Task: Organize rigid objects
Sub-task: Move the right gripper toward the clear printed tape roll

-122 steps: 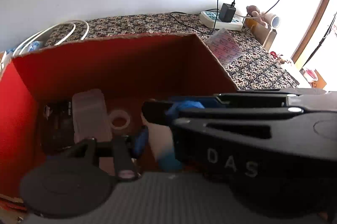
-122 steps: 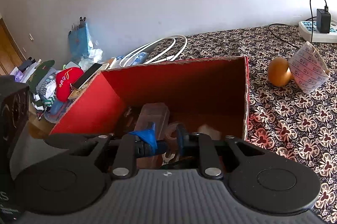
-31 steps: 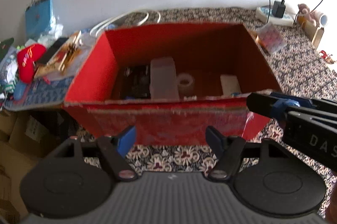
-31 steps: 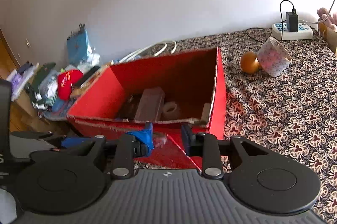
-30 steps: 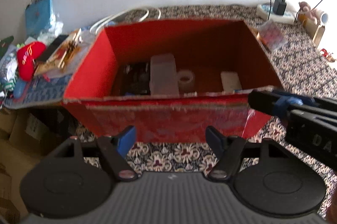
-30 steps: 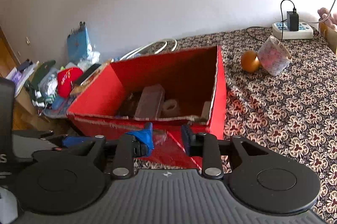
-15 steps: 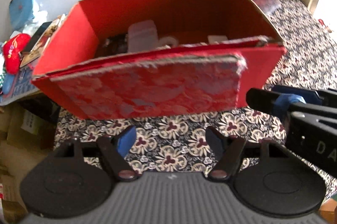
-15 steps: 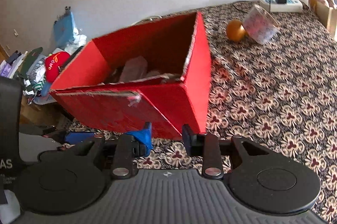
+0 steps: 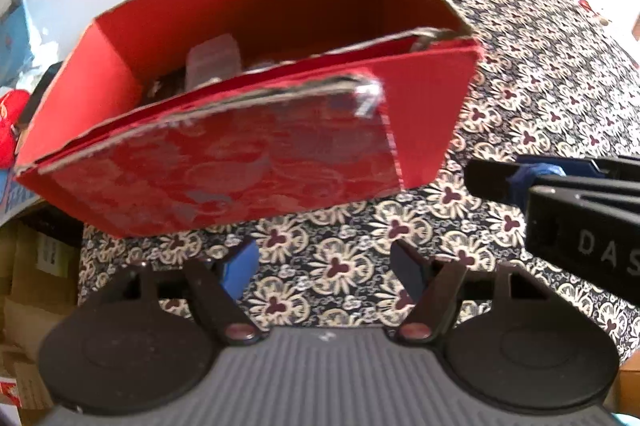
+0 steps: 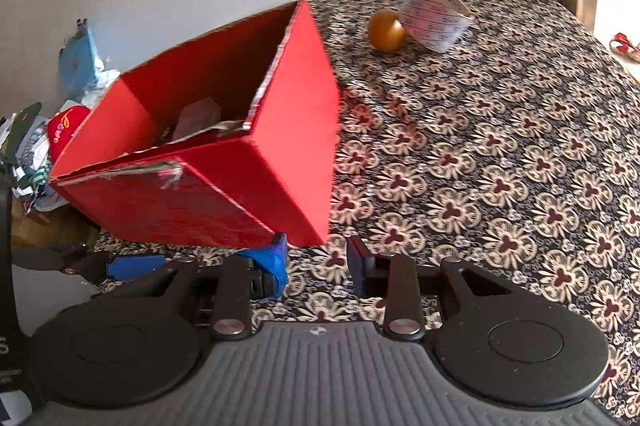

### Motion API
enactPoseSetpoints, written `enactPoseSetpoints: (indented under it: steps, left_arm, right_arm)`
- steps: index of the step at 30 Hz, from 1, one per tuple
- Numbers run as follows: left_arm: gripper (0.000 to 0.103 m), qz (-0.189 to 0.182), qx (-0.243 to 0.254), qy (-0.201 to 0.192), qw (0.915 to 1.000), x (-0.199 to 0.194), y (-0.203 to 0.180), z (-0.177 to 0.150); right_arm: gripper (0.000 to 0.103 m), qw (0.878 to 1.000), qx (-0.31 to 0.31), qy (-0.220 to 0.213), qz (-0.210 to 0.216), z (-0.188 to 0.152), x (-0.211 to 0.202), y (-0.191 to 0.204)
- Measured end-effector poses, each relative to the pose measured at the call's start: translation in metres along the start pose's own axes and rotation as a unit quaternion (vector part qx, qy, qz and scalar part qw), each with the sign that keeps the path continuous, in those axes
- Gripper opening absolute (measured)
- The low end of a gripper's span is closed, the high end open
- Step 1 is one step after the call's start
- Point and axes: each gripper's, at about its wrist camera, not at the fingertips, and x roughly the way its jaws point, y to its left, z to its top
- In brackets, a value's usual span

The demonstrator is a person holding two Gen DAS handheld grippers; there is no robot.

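Left tongs [image 9: 324,268] and right tongs [image 10: 316,260] both stand apart, empty, just near of the red box [image 10: 224,162] on the patterned counter [image 10: 500,154]. Loading looks finished; remaining candidates, orange ball [image 10: 386,29] and cup [image 10: 434,14], lie far right.

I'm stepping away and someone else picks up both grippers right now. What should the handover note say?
Left gripper: open, empty, in front of the red box.
Right gripper: open, empty, by the box's near corner.
Box sits on the patterned cloth; a clear case lies inside, the rest hidden by the near wall.
Still out: orange ball and patterned cup, lying on its side, touching it.
Left, probably: box those two.
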Motion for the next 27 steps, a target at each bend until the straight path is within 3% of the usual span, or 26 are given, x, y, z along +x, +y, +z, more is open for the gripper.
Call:
enactPoseSetpoints:
  steps: [16, 27]
  left_arm:
    - [0.073, -0.011, 0.041, 0.005, 0.9991, 0.004, -0.059, 0.015]
    - [0.073, 0.013, 0.065, -0.007, 0.9978, 0.002, -0.115, 0.033]
  right_arm:
    - [0.017, 0.999, 0.03, 0.014, -0.016, 0.007, -0.007, -0.061]
    - [0.017, 0.999, 0.038, 0.013, -0.015, 0.019, -0.014, -0.112]
